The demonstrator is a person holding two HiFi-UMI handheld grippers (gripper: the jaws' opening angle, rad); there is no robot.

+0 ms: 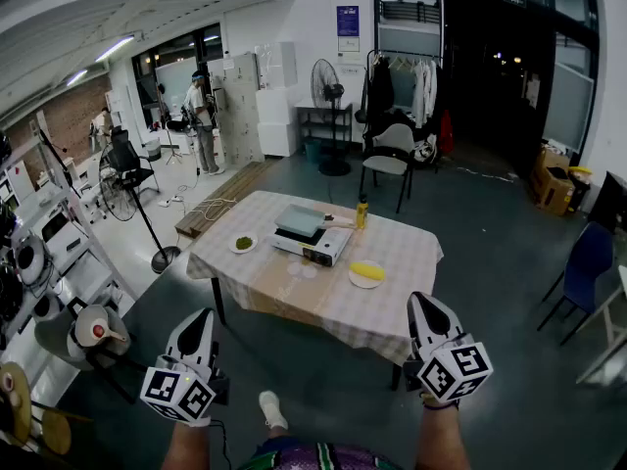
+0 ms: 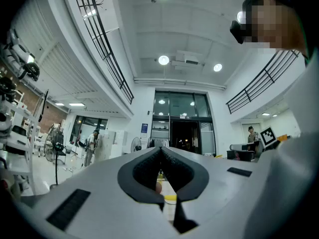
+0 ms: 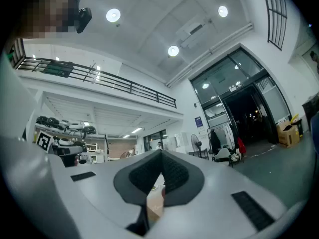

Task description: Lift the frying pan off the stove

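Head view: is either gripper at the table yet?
No, the left gripper and right gripper hover above the floor, well short of the table.

Big open workshop-lab hall: bare grey floor, high ceiling, mezzanine railing, equipment shelving on left, pedestal fan, clothes rack, cardboard boxes, glass entrance doors. Lone cloth-covered tabletop mid-floor.

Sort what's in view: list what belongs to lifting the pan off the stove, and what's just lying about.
For the job: frying pan, stove, left claw, right claw, both shut and short of the table.

Lying about: yellow bottle, plate of yellow food, small dish of greens.
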